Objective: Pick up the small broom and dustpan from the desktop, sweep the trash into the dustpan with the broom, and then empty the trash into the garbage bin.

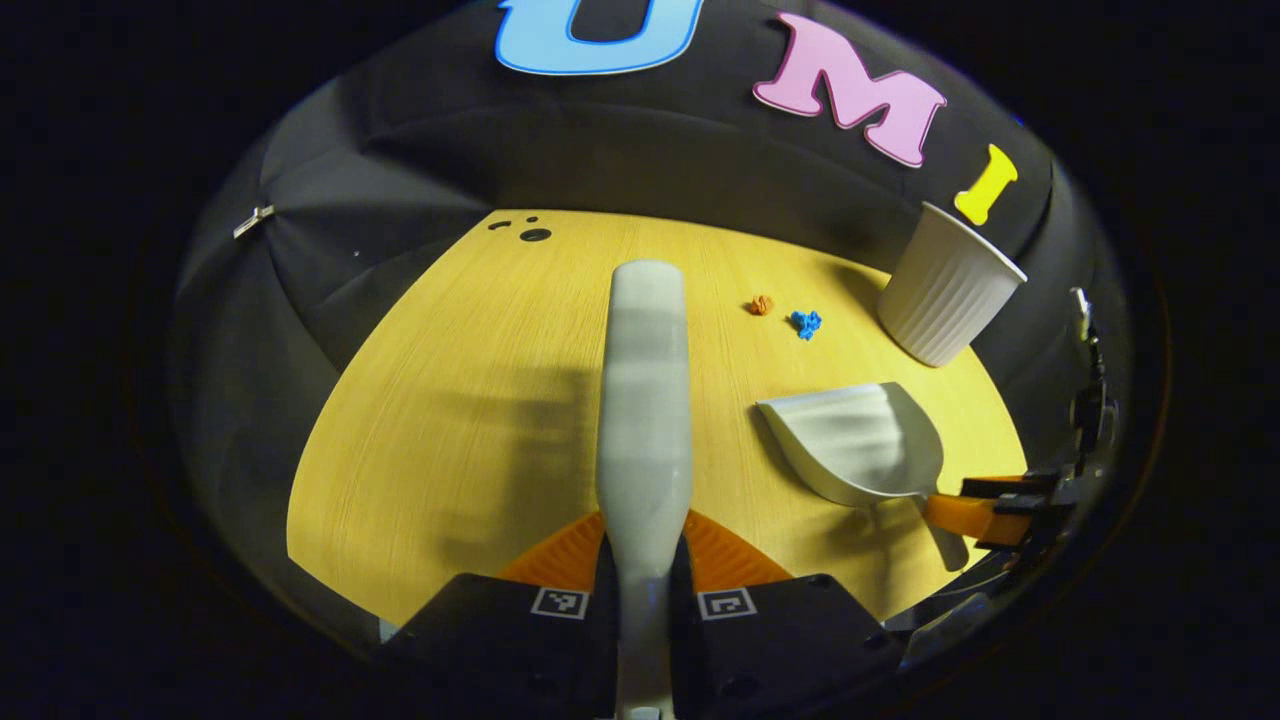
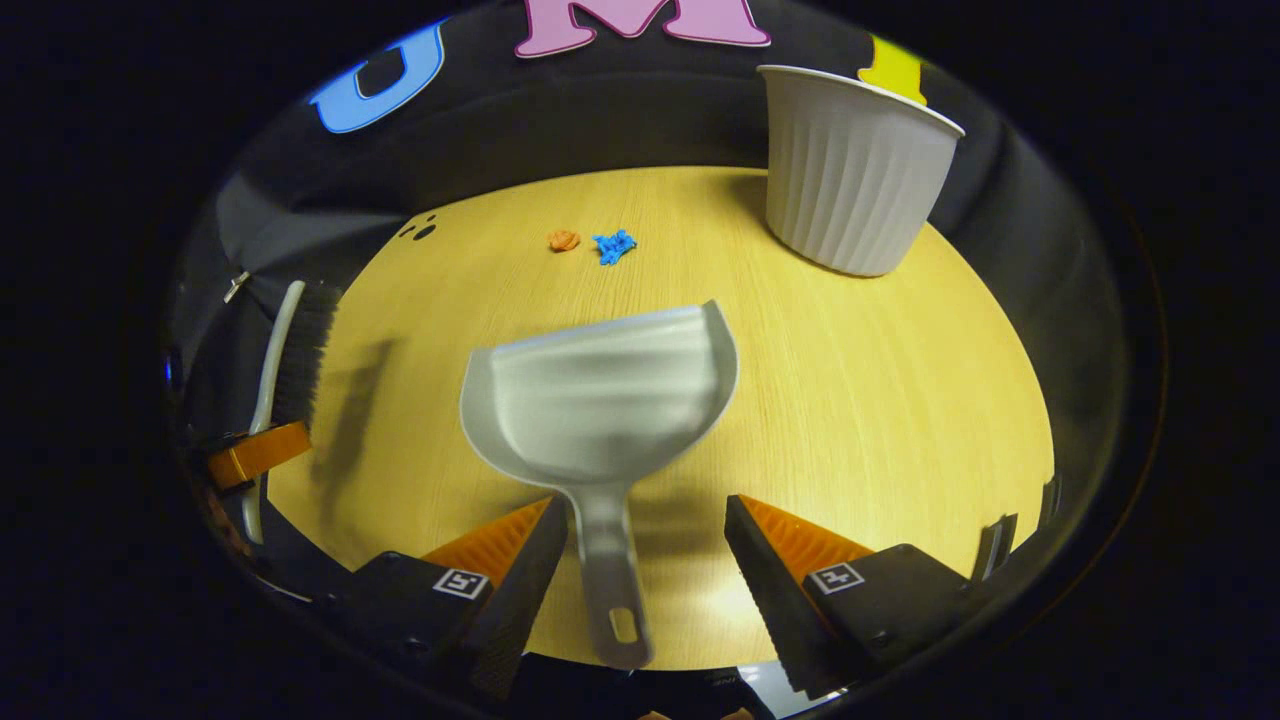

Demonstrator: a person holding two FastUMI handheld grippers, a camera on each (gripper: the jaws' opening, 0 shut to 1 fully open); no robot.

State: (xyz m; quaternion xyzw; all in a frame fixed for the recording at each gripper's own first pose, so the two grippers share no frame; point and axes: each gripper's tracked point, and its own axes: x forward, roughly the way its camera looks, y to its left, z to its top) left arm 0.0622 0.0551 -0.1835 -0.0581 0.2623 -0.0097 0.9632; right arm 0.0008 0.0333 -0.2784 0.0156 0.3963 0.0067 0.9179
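Left gripper view. Left gripper clenched on the broom, an orange finger pressing on either side of the grey handle. Broom's long axis running straight ahead from between the fingers, out over the middle of the yellow table, towards the far edge. Two small square black-and-white markers on the gripper body, no readable writing. Dustpan to the right, flat on the table, open mouth turned up and left, handle reaching back to the right gripper at the right rim. Past the dustpan, two scraps of trash side by side, orange scrap and blue scrap, lying between broom and bin. White ribbed bin near the table's far right edge. Wide bare tabletop to the left of the broom.

Right gripper view. Right gripper released, fingers spread wide either side of the dustpan handle; the left finger close beside it, contact impossible to judge, the right finger well apart. Dustpan resting on the table, long axis nearly straight ahead, mouth slightly right of centre and facing the far edge. Orange scrap and blue scrap beyond the mouth, well apart from it. Bin upright at far right. Open table between dustpan and bin. Broom at the left rim, dark bristles facing the table, held in the left gripper.
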